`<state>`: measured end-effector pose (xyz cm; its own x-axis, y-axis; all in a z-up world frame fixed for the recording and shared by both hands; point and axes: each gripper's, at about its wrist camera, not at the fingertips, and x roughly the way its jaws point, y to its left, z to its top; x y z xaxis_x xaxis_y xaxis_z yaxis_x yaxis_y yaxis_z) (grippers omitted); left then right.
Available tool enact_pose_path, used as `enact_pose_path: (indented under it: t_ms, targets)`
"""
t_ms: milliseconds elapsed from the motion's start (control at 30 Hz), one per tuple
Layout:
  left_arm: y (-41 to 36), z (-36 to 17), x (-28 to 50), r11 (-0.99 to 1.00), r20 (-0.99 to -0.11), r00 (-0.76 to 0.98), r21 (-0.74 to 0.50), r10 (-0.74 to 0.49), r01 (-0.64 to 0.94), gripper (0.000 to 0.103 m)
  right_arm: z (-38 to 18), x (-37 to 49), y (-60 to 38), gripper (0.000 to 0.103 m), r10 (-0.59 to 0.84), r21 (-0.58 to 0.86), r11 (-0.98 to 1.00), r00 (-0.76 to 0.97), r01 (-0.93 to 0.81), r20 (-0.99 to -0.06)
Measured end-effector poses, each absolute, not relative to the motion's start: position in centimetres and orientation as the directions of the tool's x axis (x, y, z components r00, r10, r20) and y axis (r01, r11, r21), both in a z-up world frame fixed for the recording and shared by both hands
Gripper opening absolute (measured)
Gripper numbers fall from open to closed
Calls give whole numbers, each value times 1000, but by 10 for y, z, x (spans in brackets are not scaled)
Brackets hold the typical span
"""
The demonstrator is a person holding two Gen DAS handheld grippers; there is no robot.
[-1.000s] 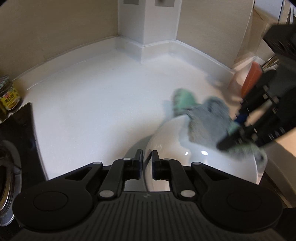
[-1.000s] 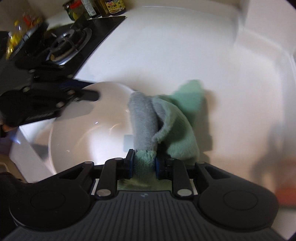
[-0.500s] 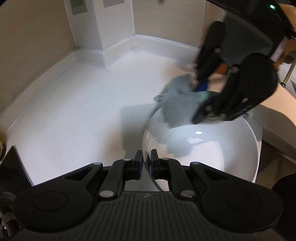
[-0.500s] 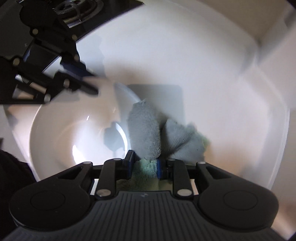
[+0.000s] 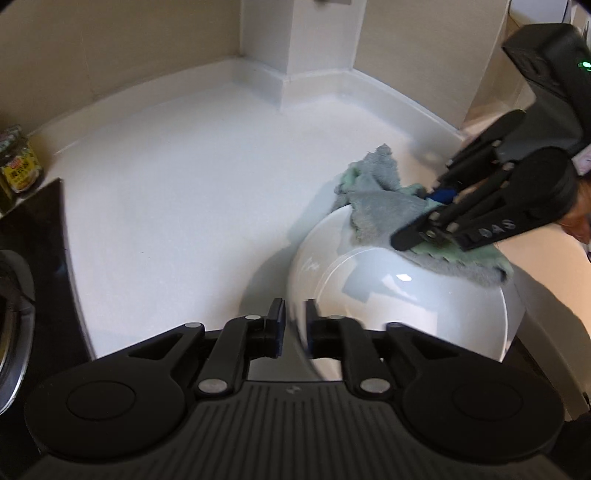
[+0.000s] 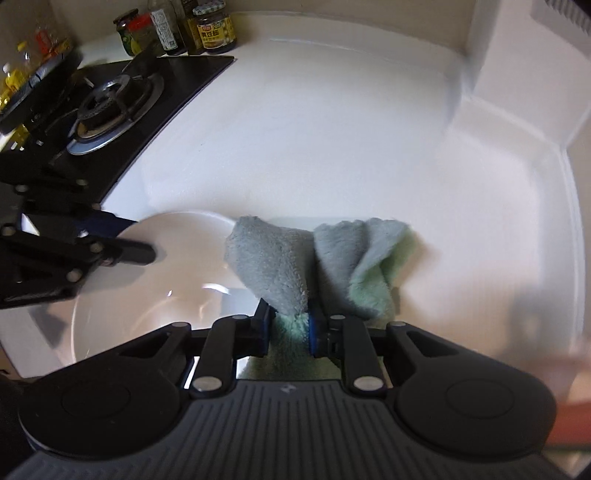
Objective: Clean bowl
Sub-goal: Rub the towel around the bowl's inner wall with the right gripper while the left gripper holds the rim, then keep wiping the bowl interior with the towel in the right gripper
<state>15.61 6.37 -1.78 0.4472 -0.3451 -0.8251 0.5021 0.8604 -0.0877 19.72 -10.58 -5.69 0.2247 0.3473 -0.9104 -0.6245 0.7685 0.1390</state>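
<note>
The bowl sits on the counter, near its front edge. The left gripper pinches the bowl's near rim; the right gripper clamps a cloth draped over the far rim. The stove lies left of the bowl, with jars behind it by the wall.

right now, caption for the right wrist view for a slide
Right gripper wipes the white bowl with a grey-green cloth while the left gripper grips its rim.
</note>
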Motion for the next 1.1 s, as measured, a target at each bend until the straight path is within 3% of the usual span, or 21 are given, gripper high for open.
enact_pose_path:
  t_ms: [167,400,500,633,700,833,933,1100]
  targets:
    - [58,-16,166,755,-834,394,-40,-386,654,5,-59,199,-114,16,349,173,660,95,-731,-932]
    - [45,-12,180,642,-852,366,47,-374,765,7,-59,210,-72,18,202,-53,453,160,-890,-966]
    - [45,-11,182,639,-850,362,39,-383,768,7,-59,212,-54,19,204,-130,365,215,-922,-955]
    - [58,-11,175,751,-833,417,4,-363,661,9,-56,220,-56,18,293,-94,432,238,-897,-926]
    - [63,-10,168,812,-829,450,-9,-333,584,19,-56,225,-67,17,339,-34,523,245,-851,-908]
    - [79,-8,144,887,-809,499,-59,-310,457,20,-57,221,-85,15,363,44,656,264,-754,-894]
    - [78,-9,141,877,-810,491,-56,-319,477,6,-59,209,-92,14,370,90,712,263,-696,-891]
    - [72,-4,155,784,-831,418,-33,-366,619,7,-58,191,-107,14,356,125,650,154,-750,-922]
